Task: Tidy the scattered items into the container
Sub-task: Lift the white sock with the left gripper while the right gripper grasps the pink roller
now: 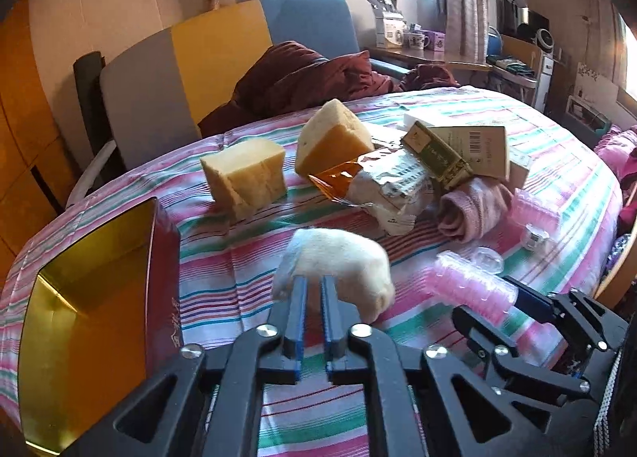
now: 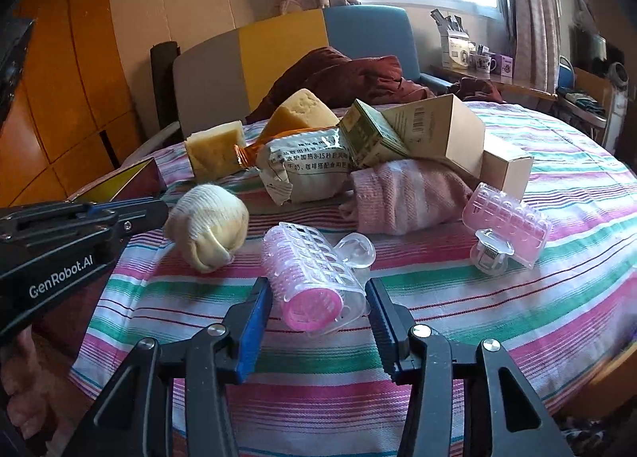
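- The left gripper (image 1: 314, 290) has its blue pads drawn close together on the near edge of the cream-white rolled sock bundle (image 1: 334, 268); the pinch looks taken, with the bundle resting on the striped pink, green and white bedspread (image 1: 239, 258).
- The right gripper (image 2: 318, 297) straddles the pink plastic hair roller in its clear cage (image 2: 312, 284). Its jaws stand just beside the roller's two sides, and I cannot tell whether they press on it.
- The container, a red box with a gold lining (image 1: 91, 317), sits open and looks empty at about nine o'clock of the sock bundle in the left wrist view, near but apart from it.
- Judged step: pick-up, with two items being taken at once and nothing yet in the box.
- Next, the left hand needs to lift the bundle clear of the bedspread and carry it toward nine o'clock over the box's open mouth before letting go; the pinch is on an edge, so the soft bundle may sag or slip.
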A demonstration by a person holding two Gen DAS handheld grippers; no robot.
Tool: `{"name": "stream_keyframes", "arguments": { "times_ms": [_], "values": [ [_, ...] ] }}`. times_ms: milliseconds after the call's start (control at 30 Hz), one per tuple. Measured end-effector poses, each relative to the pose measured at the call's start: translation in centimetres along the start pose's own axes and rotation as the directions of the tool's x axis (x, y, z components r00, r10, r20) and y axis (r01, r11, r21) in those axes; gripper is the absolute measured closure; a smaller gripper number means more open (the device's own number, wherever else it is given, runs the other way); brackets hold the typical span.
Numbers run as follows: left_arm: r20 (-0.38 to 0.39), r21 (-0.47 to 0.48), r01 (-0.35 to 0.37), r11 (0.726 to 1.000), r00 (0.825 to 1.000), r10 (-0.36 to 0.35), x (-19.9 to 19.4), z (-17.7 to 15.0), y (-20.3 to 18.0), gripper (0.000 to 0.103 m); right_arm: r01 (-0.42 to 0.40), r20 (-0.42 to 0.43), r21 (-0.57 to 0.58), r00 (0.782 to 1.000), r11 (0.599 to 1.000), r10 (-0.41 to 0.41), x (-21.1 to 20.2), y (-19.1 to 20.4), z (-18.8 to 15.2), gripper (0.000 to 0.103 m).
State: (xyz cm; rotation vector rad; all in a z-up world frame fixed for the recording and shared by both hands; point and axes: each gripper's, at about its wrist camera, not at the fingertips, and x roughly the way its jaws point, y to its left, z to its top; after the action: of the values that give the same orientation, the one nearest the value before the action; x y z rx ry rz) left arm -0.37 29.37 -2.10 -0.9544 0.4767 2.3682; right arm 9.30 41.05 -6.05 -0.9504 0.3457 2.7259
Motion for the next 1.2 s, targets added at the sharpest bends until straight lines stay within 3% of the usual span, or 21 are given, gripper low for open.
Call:
{"name": "stream_keyframes", "arguments": {
  "times_ms": [167,367,600,700,767,800,900,1000,1200],
  "values": [
    [-0.020,0.001,-0.028,1.000,0.999,0.028,0.8,0.0,0.0,0.071,0.020,0.001,0.008,1.000,1.000,-0.020,-0.1,-0.5,-0.1,0.054],
    [0.002,0.029,-0.046,0.999,0.999,0.046,1.3,0.2,-0.5,0.062,0.028,-0.009,0.021,1.000,0.999,-0.028,0.1,-1.2,-0.3,0.054],
    [0.040,0.036,-0.008,0.999,0.999,0.007,1.6,1.0,-0.2,0.058,0.028,-0.005,0.020,1.000,0.999,-0.028,0.1,-1.1,-0.4,0.054],
    [0.013,-0.013,0.118,0.993,0.993,-0.118,1.8,1.4,0.6,0.058,0.021,-0.003,0.029,1.000,0.999,-0.021,0.0,-1.1,-0.5,0.054],
    [-0.050,-0.085,0.217,0.973,0.974,-0.221,2.4,1.5,1.4,0.053,0.015,-0.001,0.035,1.000,0.999,-0.015,0.0,-1.3,-0.5,0.054],
    [-0.074,-0.118,0.222,0.968,0.970,-0.231,2.8,1.5,1.7,0.051,0.012,0.000,0.038,1.000,0.999,-0.012,0.0,-1.3,-0.5,0.054],
    [-0.055,-0.163,0.213,0.963,0.973,-0.225,2.8,1.5,2.2,0.046,0.007,0.002,0.044,1.000,0.999,-0.007,-0.1,-1.5,-0.5,0.054],
    [-0.073,-0.129,0.218,0.967,0.971,-0.229,3.4,1.9,1.5,0.033,0.004,0.004,0.046,1.000,0.999,-0.004,0.0,-1.6,-0.5,0.054],
    [-0.062,0.032,0.090,0.995,0.994,-0.088,4.3,2.0,-0.7,0.035,0.034,-0.014,0.021,0.999,0.999,-0.034,0.3,-0.9,-0.1,0.052]
  ]
}}
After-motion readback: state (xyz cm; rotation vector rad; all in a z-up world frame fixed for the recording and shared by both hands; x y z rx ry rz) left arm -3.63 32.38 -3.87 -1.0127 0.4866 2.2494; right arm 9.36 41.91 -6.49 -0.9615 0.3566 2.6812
